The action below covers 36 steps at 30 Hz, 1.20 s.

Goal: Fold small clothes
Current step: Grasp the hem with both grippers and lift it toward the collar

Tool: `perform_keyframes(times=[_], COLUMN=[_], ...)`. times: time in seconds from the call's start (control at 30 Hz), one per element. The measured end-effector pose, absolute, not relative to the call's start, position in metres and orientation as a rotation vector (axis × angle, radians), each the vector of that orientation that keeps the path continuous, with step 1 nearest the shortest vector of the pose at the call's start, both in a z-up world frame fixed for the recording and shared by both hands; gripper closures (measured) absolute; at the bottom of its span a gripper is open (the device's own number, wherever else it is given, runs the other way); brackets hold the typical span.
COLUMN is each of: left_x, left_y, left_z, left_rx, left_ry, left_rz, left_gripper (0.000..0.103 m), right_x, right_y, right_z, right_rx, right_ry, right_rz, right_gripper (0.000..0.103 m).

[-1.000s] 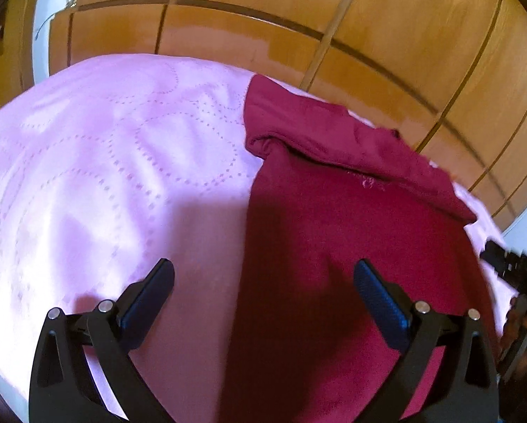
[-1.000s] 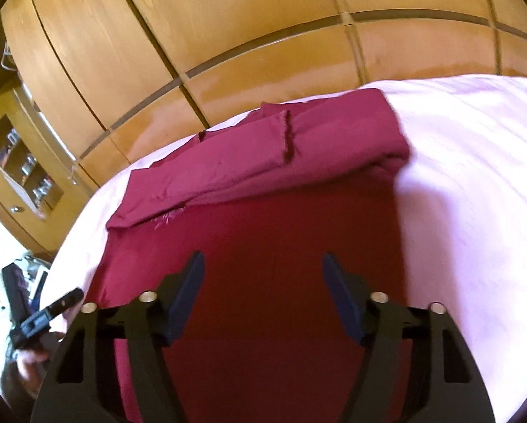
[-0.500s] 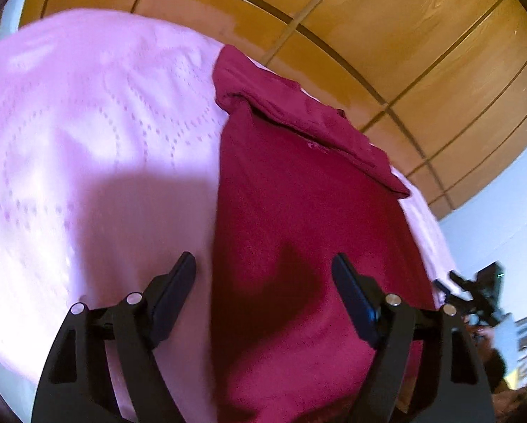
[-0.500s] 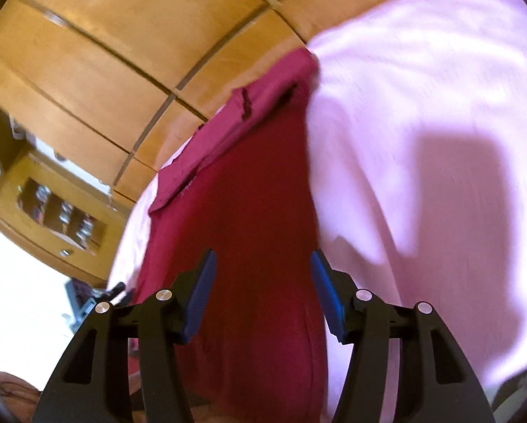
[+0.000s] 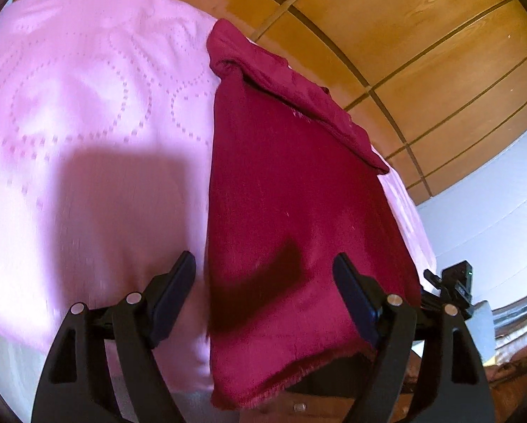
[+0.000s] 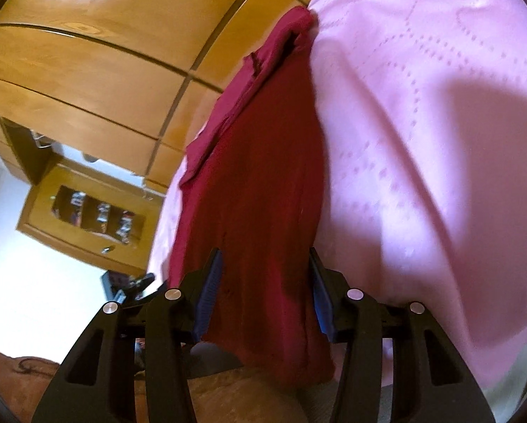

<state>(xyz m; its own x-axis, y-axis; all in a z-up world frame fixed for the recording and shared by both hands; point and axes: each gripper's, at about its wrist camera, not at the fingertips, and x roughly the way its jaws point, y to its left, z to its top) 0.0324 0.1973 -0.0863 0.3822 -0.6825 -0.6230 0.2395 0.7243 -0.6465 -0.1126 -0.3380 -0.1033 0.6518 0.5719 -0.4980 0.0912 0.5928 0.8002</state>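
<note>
At the bottom of each wrist view the tool stands with its jaws apart: the left tool [image 5: 263, 282] and the right tool [image 6: 263, 282] each straddle the near hem of the dark red garment [image 5: 291, 190], gripping nothing. The garment runs up the frame's centre over the pink bedspread [image 5: 87, 112], its far end folded back. Beyond, wooden wardrobe panels [image 5: 404, 17] fill the top.

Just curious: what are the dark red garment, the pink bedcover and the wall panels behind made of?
Dark red garment: soft matte woven cloth, fraying at the hem. Pink bedcover: smooth fabric, slight sheen, stitched dotted circles. Wall panels: glossy varnished wood or veneer, visible grain.
</note>
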Motion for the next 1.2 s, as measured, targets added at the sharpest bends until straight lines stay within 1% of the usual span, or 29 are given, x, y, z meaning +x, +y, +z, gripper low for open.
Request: perform_keyframes(times=[0.23, 0.47, 0.5, 0.53, 0.57, 0.6, 0.63, 0.7, 0.73, 0.77, 0.8, 0.9, 1.0, 1.13, 1.2], left_x=[0.022, 0.008, 0.009, 0.01, 0.01, 0.01, 0.011, 0.012, 0.012, 0.012, 0.011, 0.007, 0.004, -0.008, -0.015], left_y=[0.202, 0.19, 0.191, 0.191, 0.193, 0.193, 0.194, 0.202, 0.205, 0.206, 0.206, 0.199, 0.196, 0.202, 0.202], left_z=[-0.093, -0.102, -0.102, -0.102, -0.103, -0.104, -0.105, -0.109, -0.112, -0.113, -0.112, -0.102, -0.088, -0.057, -0.044], left_rx=[-0.566, -0.524, -0.531, -0.534, -0.535, -0.536, -0.537, -0.567, -0.604, -0.632, -0.647, -0.619, -0.63, -0.581, -0.586], left_ry=[1.067, 1.123, 1.126, 1.129, 1.131, 1.136, 1.142, 1.162, 1.169, 1.172, 1.167, 1.149, 1.099, 0.971, 0.939], left_rz=[-0.683, -0.768, -0.763, -0.759, -0.744, -0.732, -0.706, -0.665, -0.671, -0.688, -0.704, -0.74, -0.761, -0.701, -0.721], left_gripper=[0.025, 0.025, 0.029, 0.032, 0.041, 0.056, 0.063, 0.088, 0.093, 0.095, 0.095, 0.096, 0.097, 0.098, 0.098], right_x=[-0.116, -0.112, -0.109, -0.107, -0.104, -0.101, -0.101, -0.099, -0.099, -0.1, -0.101, -0.106, -0.108, -0.109, -0.115], right_y=[-0.338, -0.312, -0.308, -0.305, -0.301, -0.298, -0.297, -0.296, -0.296, -0.297, -0.298, -0.305, -0.311, -0.317, -0.318], right_z=[-0.113, -0.113, -0.114, -0.115, -0.116, -0.116, -0.117, -0.117, -0.116, -0.115, -0.112, -0.1, -0.088, -0.074, -0.063], right_rx=[0.984, 0.889, 0.886, 0.873, 0.845, 0.822, 0.814, 0.806, 0.802, 0.805, 0.814, 0.829, 0.823, 0.84, 0.832], right_ry=[0.84, 0.894, 0.896, 0.906, 0.929, 0.941, 0.942, 0.941, 0.937, 0.929, 0.91, 0.831, 0.771, 0.715, 0.668], right_rz=[0.41, 0.454, 0.459, 0.459, 0.452, 0.45, 0.455, 0.462, 0.461, 0.463, 0.471, 0.502, 0.511, 0.531, 0.551], right_gripper=[0.055, 0.055, 0.062, 0.066, 0.07, 0.074, 0.075, 0.081, 0.083, 0.086, 0.088, 0.092, 0.092, 0.092, 0.092])
